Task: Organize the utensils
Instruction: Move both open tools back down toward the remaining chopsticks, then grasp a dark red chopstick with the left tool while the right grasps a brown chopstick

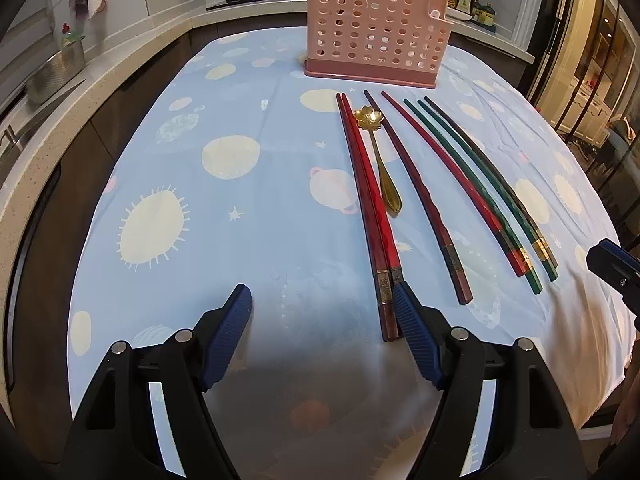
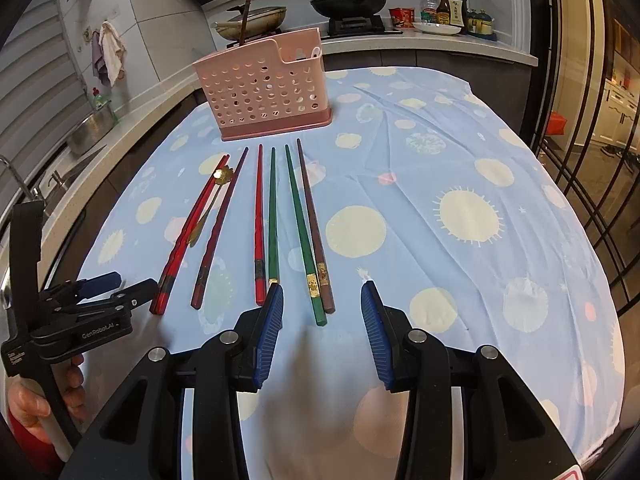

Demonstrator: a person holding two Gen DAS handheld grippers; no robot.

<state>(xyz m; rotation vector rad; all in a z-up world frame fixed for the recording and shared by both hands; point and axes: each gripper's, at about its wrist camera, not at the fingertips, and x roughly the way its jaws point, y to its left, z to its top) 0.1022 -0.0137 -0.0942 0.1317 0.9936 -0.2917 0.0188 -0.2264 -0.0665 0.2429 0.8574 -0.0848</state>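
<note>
A pink perforated utensil holder (image 1: 376,36) stands at the far side of the table; it also shows in the right wrist view (image 2: 266,88). Several red, brown and green chopsticks (image 1: 436,200) lie side by side in front of it, also in the right wrist view (image 2: 276,228). A gold flower-headed spoon (image 1: 380,156) lies among them (image 2: 208,208). My left gripper (image 1: 324,300) is open and empty, its right fingertip beside the red pair's near ends. My right gripper (image 2: 322,300) is open and empty over the green and brown chopsticks' near ends.
A blue tablecloth with suns and planets (image 1: 224,200) covers the table. A kitchen counter with a stove and pans (image 2: 348,4), bottles (image 2: 448,4) and a metal bowl (image 1: 56,72) runs behind and to the left. The left gripper also shows at the right wrist view's left edge (image 2: 80,312).
</note>
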